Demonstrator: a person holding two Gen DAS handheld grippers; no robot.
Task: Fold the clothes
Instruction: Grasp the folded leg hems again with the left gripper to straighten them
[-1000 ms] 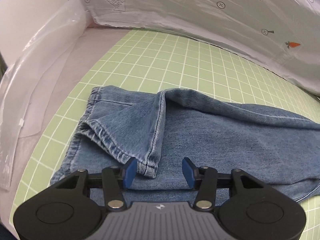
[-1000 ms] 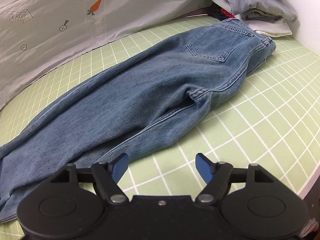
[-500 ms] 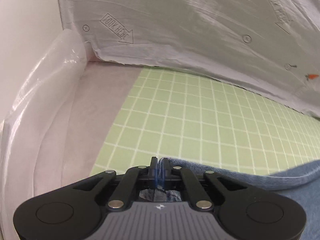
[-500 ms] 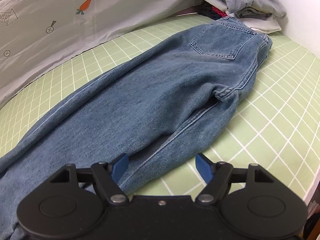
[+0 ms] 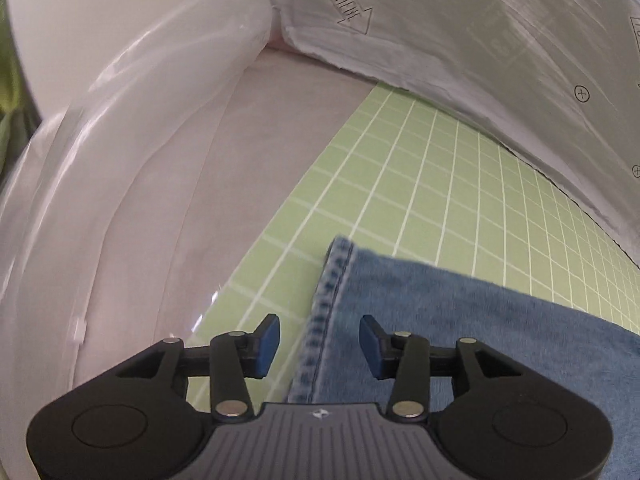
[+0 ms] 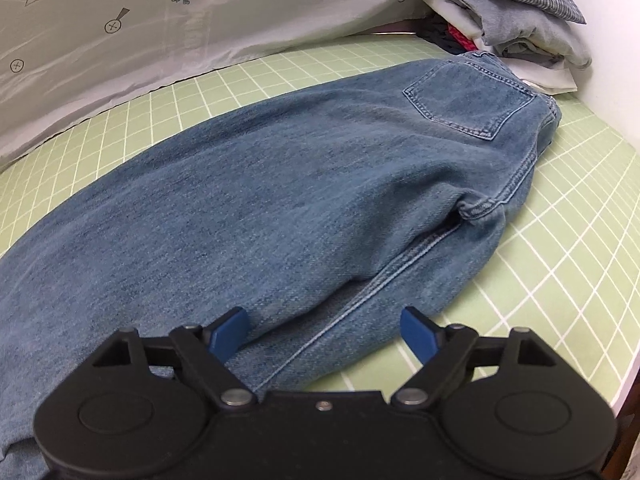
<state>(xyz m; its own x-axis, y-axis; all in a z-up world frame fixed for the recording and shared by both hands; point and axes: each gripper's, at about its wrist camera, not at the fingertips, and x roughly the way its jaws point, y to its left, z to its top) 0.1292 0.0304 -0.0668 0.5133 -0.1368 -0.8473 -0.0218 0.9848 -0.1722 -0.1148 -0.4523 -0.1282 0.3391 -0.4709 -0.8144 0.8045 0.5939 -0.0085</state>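
A pair of blue jeans [image 6: 280, 184] lies flat across the green grid mat [image 6: 560, 240], back pocket [image 6: 468, 104] up and waist toward the far right. In the left wrist view the leg end of the jeans [image 5: 460, 312] lies stretched out, its stitched hem [image 5: 332, 280] running toward me. My left gripper [image 5: 319, 332] hovers over that hem with its jaws opening; the hem is between them but the pads do not touch it. My right gripper [image 6: 324, 328] is low over the thigh seam, jaws opening wide, with nothing gripped.
Several folded clothes are stacked [image 6: 520, 12] at the far right corner. A grey sheet with carrot prints [image 5: 500, 40] drapes along the back. Clear plastic wrap [image 5: 120, 140] bulges at the left over a pale surface. The mat's edge [image 6: 624, 320] drops off at right.
The left gripper shut on the crumpled leg hem, dragged it left, then let go; the hem now lies flat. The right gripper moved in over the thigh and its jaws widened.
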